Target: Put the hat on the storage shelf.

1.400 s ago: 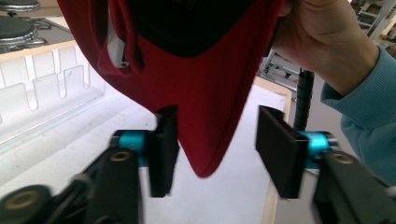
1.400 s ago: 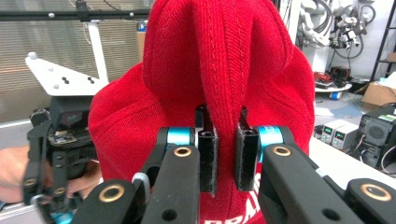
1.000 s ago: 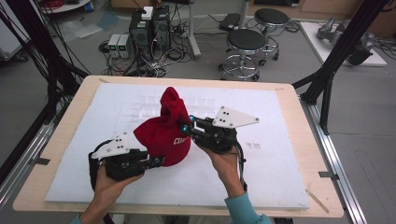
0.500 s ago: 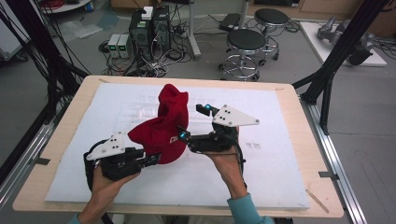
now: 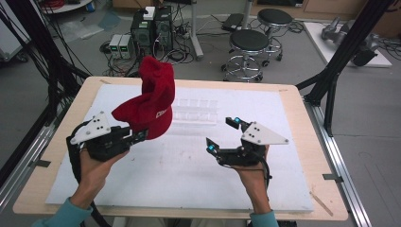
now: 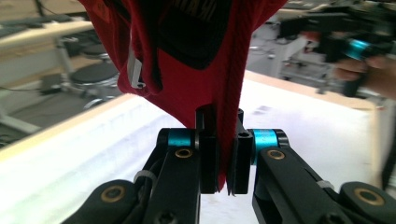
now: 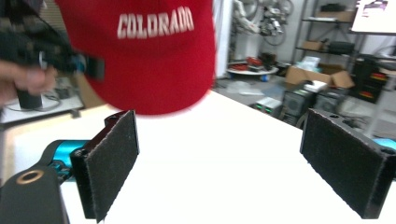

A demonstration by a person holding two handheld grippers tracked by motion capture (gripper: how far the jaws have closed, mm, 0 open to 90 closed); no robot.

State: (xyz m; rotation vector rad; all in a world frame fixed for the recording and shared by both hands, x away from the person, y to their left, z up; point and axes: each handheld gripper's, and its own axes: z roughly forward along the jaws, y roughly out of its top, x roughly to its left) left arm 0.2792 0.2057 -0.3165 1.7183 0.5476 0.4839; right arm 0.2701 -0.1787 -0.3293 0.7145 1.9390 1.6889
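Red fabric baseball cap (image 5: 150, 101): lifted off white counter (image 5: 189, 165), pinched by left hand-held gripper (image 5: 140, 137); right hand-held gripper (image 5: 221, 134) wide, empty; placement outstanding.

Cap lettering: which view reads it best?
Right gripper view: the white COLORADO lettering faces the camera across the red cap. The high view shows the whole cap but only a sliver of the print. The left gripper view sees its underside pinched in the left tongs.

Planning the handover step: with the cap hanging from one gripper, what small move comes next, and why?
Probably bring the right gripper back to the cap and take its free edge. The left gripper alone pinches the fabric, the cap hangs above the table, and the right jaws stand open and apart from it.
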